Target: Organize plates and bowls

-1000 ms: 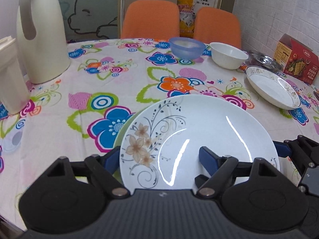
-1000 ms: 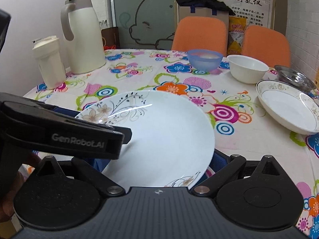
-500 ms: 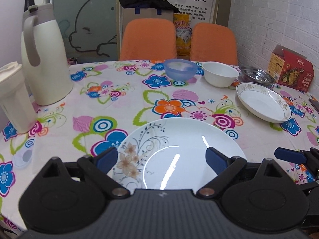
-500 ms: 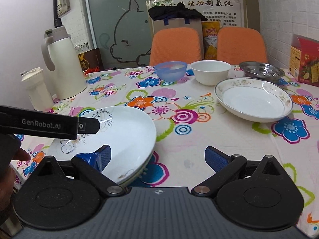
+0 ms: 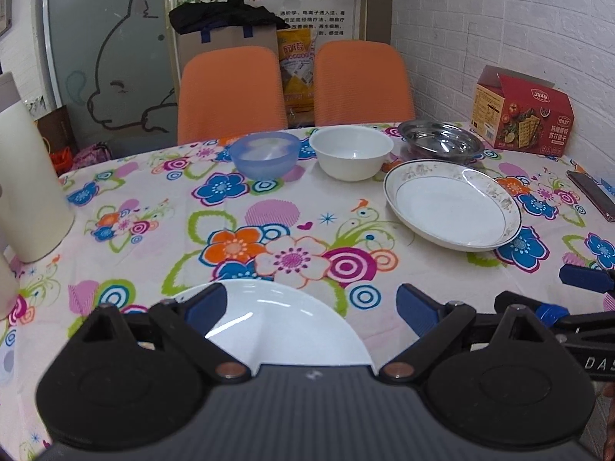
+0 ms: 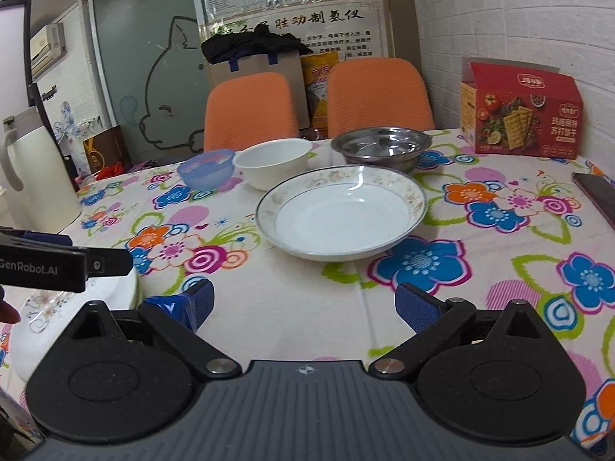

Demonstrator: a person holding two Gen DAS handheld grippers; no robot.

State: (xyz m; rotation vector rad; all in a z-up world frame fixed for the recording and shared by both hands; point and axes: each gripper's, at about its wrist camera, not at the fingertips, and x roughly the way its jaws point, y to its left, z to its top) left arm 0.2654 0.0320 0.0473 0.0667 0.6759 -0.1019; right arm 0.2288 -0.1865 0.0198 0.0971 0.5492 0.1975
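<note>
Both tongs are standing spread and empty as we are looking across the bench (image 5: 269,207). Our left tongs (image 5: 307,305) are hovering with their blue pads parted over the flower-sprig plate (image 5: 284,320), gripping nothing; that plate is lying flat on the floral cloth at the near left edge, and in the right wrist view it (image 6: 42,319) is showing just left of our right tongs (image 6: 303,301), which are likewise parted and holding nothing.

We are judging the gold-rimmed deep plate (image 6: 340,217) to be the next piece to gather. It is lying straight ahead of our right tongs, slightly right of their centre line, with bare cloth between. From our left tongs the same plate (image 5: 451,205) is sitting well off to the right and farther away, so the right hand is the nearer one. Being round, it is offering no long axis; its near rim is facing us, and we are expecting a forward reach down onto that rim.

Behind it, the steel bowl (image 6: 380,146) is almost touching its far rim, though we cannot tell whether they meet. The white bowl (image 6: 275,163) and the blue bowl (image 6: 205,169) are standing side by side to its far left. They are all clustering at the far side of the cloth, well apart from the sprig plate.
</note>
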